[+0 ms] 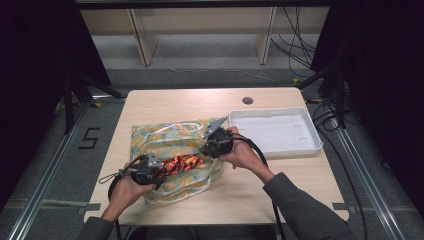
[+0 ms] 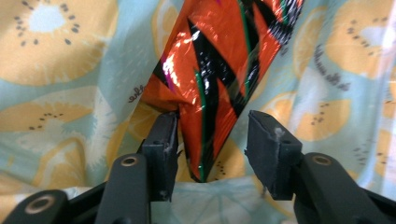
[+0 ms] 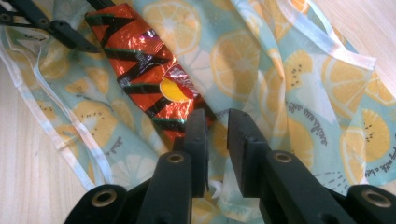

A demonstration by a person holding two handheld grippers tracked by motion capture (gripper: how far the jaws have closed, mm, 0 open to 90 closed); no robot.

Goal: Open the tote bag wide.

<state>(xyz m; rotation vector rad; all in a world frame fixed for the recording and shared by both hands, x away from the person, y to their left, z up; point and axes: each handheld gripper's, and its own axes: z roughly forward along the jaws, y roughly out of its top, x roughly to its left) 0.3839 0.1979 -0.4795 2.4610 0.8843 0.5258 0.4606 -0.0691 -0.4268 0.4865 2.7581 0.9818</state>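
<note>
An orange-and-black foil snack packet (image 1: 181, 162) is located on a fruit-print cloth bag (image 1: 165, 137), which is spread flat on the tabletop (image 1: 170, 102). The left gripper (image 1: 156, 173) is positioned at the packet's near-left end. Its fingers (image 2: 161, 144) are parted, with the packet's end between them; one finger lies against the foil, the other is clear of it. The right gripper (image 1: 206, 151) is positioned at the opposite end. Its fingers (image 3: 198, 140) are narrowly parted, and nothing is clamped between them. A white tray (image 1: 312, 130) is placed beside the bag, on the right.
</note>
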